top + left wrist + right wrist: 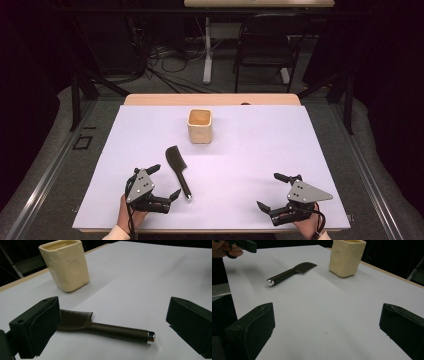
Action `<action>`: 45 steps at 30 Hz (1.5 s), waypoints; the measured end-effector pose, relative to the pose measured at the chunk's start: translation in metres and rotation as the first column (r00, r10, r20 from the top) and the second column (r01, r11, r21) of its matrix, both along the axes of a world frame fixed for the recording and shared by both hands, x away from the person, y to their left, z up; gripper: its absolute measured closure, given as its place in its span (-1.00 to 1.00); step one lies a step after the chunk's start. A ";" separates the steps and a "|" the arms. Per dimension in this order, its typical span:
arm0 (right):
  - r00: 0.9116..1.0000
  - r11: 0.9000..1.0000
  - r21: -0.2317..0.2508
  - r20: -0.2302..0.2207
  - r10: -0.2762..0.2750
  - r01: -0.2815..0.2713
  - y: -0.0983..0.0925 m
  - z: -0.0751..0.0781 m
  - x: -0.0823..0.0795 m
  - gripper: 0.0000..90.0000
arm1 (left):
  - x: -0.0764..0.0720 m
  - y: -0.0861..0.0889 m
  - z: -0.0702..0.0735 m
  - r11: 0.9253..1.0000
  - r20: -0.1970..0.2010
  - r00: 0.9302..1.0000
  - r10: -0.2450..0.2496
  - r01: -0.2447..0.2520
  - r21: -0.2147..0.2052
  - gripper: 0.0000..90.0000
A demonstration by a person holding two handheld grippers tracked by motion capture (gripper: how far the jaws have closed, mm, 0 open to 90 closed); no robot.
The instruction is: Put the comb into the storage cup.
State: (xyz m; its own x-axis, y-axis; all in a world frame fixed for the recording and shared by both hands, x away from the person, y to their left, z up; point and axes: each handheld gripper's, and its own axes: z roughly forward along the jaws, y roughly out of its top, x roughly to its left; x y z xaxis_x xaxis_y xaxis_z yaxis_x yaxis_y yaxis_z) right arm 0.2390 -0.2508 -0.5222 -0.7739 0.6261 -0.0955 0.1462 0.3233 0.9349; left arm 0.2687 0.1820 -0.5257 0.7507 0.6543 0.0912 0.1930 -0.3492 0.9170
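Comb: the dark comb lies flat on the white worktop, teeth end towards the cup, metal-capped handle end towards the person.
Cup: the cream cup stands upright beyond the comb, apart from it.
Left gripper: the left gripper has its jaws spread, just beside the comb's handle, nothing between them.
Right gripper: the right gripper is spread wide and empty, well apart from the comb.
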 end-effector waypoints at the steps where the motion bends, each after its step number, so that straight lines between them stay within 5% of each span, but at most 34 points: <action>1: 1.000 1.000 -0.001 -0.004 0.001 -0.001 0.000 0.000 0.000 -1.00 | 0.001 -0.003 0.000 1.000 -0.003 1.000 -0.007 0.007 0.005 -1.00; 30: 1.000 1.000 -0.012 -0.015 0.011 -0.011 0.002 0.000 0.000 -1.00 | 0.020 -0.051 -0.009 0.996 -0.104 0.993 -0.058 0.064 0.055 -0.95; 40: 1.000 1.000 -0.022 -0.023 0.011 -0.012 0.002 -0.001 0.000 -1.00 | 0.023 -0.057 -0.018 0.990 -0.177 0.980 -0.093 0.110 0.088 -0.10; 41: 1.000 1.000 -0.019 -0.018 0.011 -0.011 0.002 -0.001 0.000 -1.00 | 0.023 -0.058 -0.020 0.990 -0.195 0.976 -0.096 0.115 0.087 -0.10; 42: 1.000 1.000 -0.019 -0.018 0.010 -0.011 0.002 -0.001 0.000 -1.00 | 0.025 -0.057 -0.023 0.989 -0.230 0.968 -0.103 0.125 0.084 0.18; 45: 1.000 1.000 -0.023 -0.023 0.013 -0.014 0.002 -0.001 0.000 -1.00 | 0.027 -0.055 -0.026 0.987 -0.269 0.957 -0.111 0.137 0.080 0.60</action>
State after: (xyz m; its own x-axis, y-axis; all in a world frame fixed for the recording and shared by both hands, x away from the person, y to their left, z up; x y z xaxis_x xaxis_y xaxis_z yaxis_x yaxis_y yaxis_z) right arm 0.2390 -0.2487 -0.5231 -0.7843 0.6136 -0.0917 0.1631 0.3466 0.9237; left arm 0.2955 0.1267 -0.5515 0.8311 0.5526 -0.0626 0.3727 -0.4699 0.8002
